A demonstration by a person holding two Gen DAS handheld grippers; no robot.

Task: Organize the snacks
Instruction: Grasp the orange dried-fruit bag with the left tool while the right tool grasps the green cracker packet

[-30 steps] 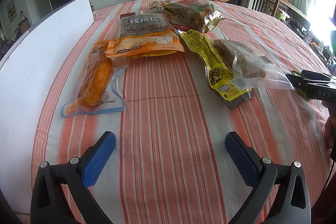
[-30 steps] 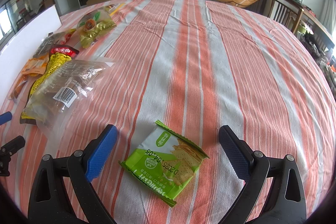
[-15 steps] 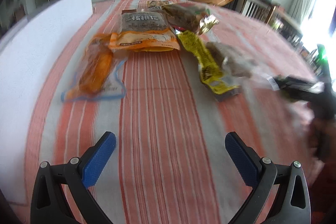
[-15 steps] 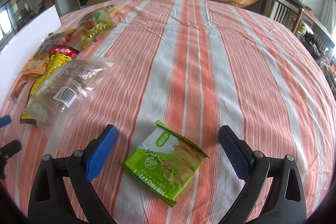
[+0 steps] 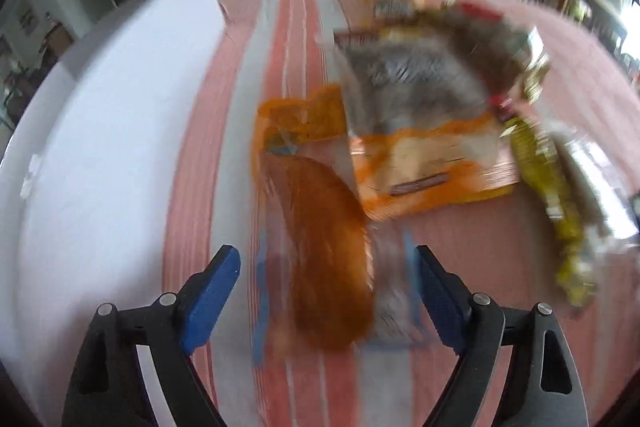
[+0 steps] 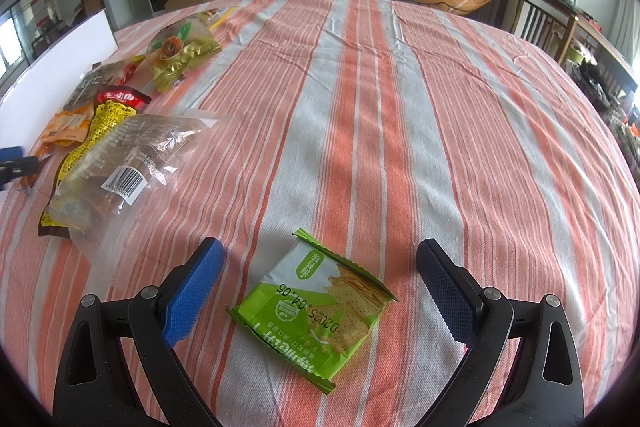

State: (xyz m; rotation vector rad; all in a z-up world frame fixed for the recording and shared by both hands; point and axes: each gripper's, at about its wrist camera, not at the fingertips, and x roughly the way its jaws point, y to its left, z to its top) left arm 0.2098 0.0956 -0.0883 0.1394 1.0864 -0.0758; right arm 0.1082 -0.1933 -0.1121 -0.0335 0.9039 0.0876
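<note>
Between left gripper [image 5: 327, 297] pads: clear pouch of orange snack [image 5: 320, 259], flat on striped tablecloth [image 5: 460, 267]; jaws just closing, not yet pinching. Between right gripper [image 6: 318, 291] pads, spread wide: green cracker packet [image 6: 312, 307], untouched, awaiting pickup.

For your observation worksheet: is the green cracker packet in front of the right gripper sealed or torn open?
Sealed, as far as shows: the green cracker packet lies flat on the striped tablecloth, its visible crimped edges unbroken.
</note>
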